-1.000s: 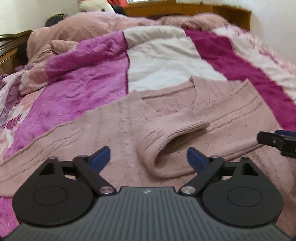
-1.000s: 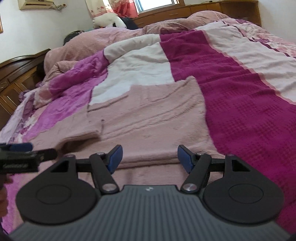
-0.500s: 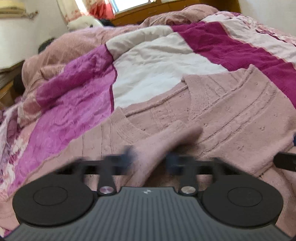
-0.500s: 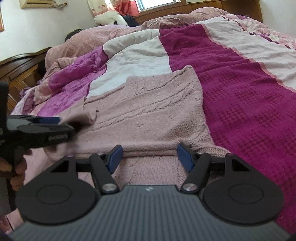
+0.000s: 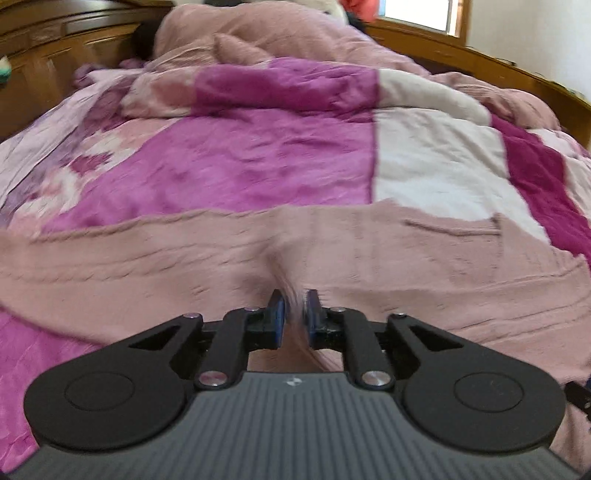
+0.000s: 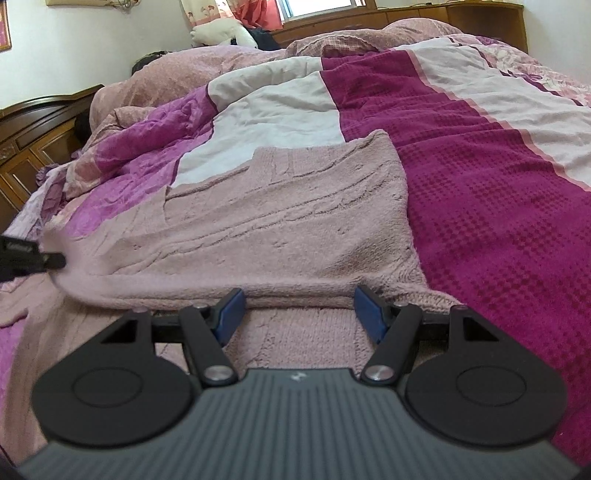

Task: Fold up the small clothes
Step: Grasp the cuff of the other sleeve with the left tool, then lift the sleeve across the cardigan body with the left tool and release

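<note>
A pink knitted sweater (image 6: 295, 229) lies spread on the bed; it also fills the lower half of the left wrist view (image 5: 369, 258). My left gripper (image 5: 294, 314) is shut on the sweater's sleeve, with pink knit pinched between its blue pads. It shows at the left edge of the right wrist view (image 6: 55, 261), pulling the sleeve (image 6: 155, 286) out to the left. My right gripper (image 6: 300, 308) is open and empty, low over the sweater's near edge, with its blue pads (image 6: 231, 308) on either side of the knit.
The bed is covered by a patchwork quilt (image 6: 480, 177) in magenta, purple and white. A pink duvet (image 5: 266, 40) is heaped at the head. Dark wooden furniture (image 6: 33, 147) stands to the left. A wooden ledge and window (image 6: 369, 18) are behind.
My left gripper has closed on the sleeve and swung left, drawing the sleeve out sideways. My right gripper has stayed open and edged closer to the sweater.
</note>
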`<state>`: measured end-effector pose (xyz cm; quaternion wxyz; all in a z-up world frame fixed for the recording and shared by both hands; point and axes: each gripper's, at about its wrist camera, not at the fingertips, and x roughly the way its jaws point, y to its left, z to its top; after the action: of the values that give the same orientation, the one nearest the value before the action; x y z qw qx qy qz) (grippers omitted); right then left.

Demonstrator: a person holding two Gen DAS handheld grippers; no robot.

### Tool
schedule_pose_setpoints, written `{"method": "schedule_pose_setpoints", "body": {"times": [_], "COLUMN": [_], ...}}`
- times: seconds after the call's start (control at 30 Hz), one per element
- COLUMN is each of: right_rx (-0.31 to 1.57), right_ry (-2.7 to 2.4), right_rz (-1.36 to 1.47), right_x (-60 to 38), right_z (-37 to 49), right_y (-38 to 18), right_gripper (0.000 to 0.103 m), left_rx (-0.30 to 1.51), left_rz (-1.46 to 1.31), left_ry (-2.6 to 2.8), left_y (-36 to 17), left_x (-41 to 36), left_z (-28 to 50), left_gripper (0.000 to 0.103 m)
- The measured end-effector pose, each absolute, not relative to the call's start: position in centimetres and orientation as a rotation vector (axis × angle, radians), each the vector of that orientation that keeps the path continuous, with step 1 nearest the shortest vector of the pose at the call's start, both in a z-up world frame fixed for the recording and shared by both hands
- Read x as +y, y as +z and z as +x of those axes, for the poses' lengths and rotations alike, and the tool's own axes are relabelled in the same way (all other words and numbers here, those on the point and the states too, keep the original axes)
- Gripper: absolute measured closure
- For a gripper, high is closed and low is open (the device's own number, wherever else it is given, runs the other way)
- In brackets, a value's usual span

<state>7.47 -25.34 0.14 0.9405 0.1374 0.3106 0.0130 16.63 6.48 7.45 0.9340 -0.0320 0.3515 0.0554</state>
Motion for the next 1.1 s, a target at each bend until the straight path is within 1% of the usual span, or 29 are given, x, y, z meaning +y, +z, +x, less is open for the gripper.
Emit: {"method": "schedule_pose_setpoints", "body": {"times": [0.03, 0.07, 0.3, 0.53, 0.6, 0.67, 0.77, 0.83, 0.93, 1.1], "right_rx": [0.636, 0.637, 0.649, 0.655, 0.638, 0.648, 0.687, 0.681, 0.682, 0.694], "right_ry": [0.027, 0.027, 0.021, 0.012, -0.002, -0.012, -0.002, 0.007, 0.002, 0.004], "right_rz": [0.279, 0.278, 0.261, 0.29, 0.306, 0.306, 0.296, 0.245, 0.187, 0.249], "right_x": [-25.4, -25.3, -25.1, -25.3, -25.6, -25.9, -26.1, -25.7, -24.9, -25.2], "right_z": [7.5, 7.5, 7.6, 7.2, 7.1, 7.3, 7.6, 7.5, 7.4, 7.0], "right_y": [0.1, 0.2, 0.3, 1.7, 2.1, 2.0, 0.9, 0.4, 0.4, 1.8], "right_gripper": [0.036, 0.036, 0.036, 0.035, 0.035, 0.035, 0.036, 0.036, 0.036, 0.035], "left_rx": [0.726, 0.734, 0.781, 0.759, 0.745, 0.747, 0.792, 0.818, 0.817, 0.827], "left_rz": [-0.07, -0.073, -0.076, -0.116, -0.116, -0.097, -0.076, -0.049, -0.016, -0.121], "left_ry": [0.123, 0.13, 0.193, 0.167, 0.149, 0.16, 0.18, 0.178, 0.18, 0.193], "left_y": [7.2, 6.9, 4.6, 6.1, 6.5, 6.5, 5.4, 4.5, 4.3, 5.6], "left_x": [7.1, 7.7, 10.6, 11.5, 11.4, 11.1, 11.0, 10.9, 10.6, 12.6], "left_z": [16.3, 16.0, 14.2, 13.1, 12.9, 13.1, 13.6, 13.9, 13.7, 12.8], "left_gripper": [0.075, 0.074, 0.072, 0.071, 0.068, 0.06, 0.06, 0.059, 0.059, 0.059]}}
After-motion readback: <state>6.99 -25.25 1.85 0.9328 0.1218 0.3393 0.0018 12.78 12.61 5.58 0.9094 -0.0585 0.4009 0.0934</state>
